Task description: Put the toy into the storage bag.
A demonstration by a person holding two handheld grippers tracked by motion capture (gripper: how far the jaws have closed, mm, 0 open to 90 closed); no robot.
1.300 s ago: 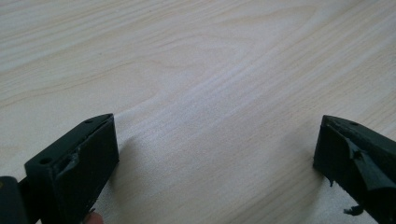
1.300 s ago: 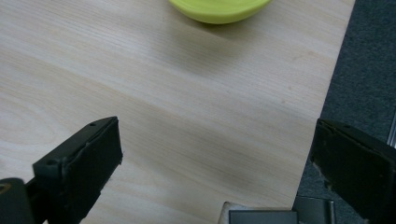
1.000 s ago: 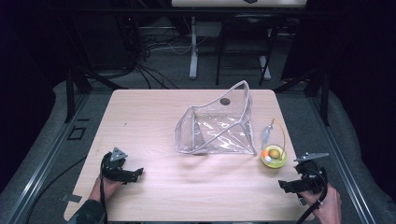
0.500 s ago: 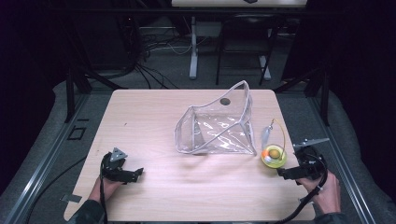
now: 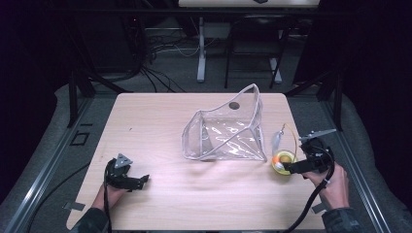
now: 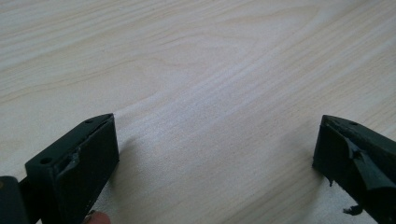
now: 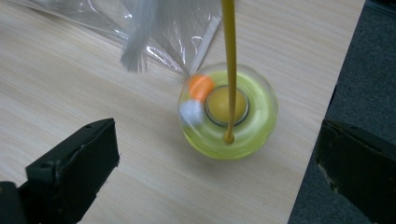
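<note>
Table (image 5: 160, 126) of pale wood carries a clear plastic pouch (image 5: 226, 131) near its middle. My left gripper (image 5: 138, 182) rests spread wide on bare wood at the near left. My right gripper (image 7: 217, 158), also released, hovers by a yellow-green ring toy (image 7: 229, 112), possibly a spinner, at the right edge.

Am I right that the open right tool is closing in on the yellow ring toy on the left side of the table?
Not quite. In the high view the yellow ring toy lies by the table's right edge, not on its left side. The right tool is open beside it.
</note>
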